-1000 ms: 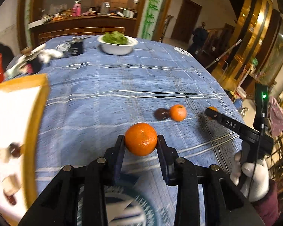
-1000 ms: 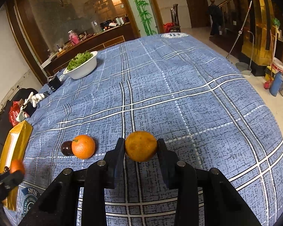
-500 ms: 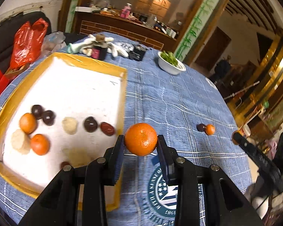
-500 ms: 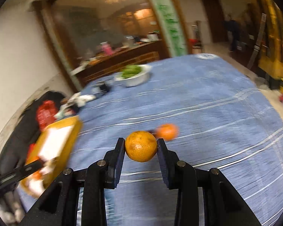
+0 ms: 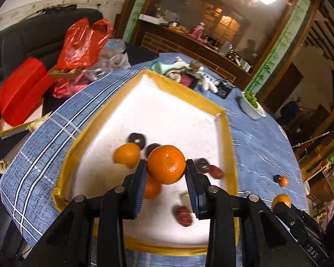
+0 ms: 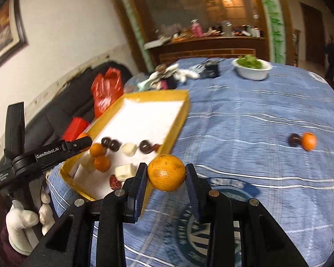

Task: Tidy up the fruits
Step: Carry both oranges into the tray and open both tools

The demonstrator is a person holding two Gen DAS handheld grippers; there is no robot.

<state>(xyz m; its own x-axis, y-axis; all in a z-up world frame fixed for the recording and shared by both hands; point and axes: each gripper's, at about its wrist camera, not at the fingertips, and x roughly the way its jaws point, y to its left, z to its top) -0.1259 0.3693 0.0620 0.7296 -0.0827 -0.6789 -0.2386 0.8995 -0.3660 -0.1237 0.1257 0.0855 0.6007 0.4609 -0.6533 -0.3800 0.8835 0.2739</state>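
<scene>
Orange mandarin (image 5: 166, 164) clamped in left gripper (image 5: 166, 173) jaws, hanging over tray (image 5: 225, 133) above fruit already inside. Second mandarin (image 6: 166, 172) pinched in right gripper (image 6: 166, 175) jaws, over tabletop (image 6: 256, 115) beside tray. Advised: lower into bare white patch, release gently, avoid knocking neighbours.

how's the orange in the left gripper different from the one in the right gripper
The left gripper's orange is deeper orange and glossy; the right gripper's orange is yellower and duller. The left one hangs over the yellow-rimmed tray; the right one hangs over the blue tablecloth, beside the tray. Both are round and clamped between closed fingers.
</scene>
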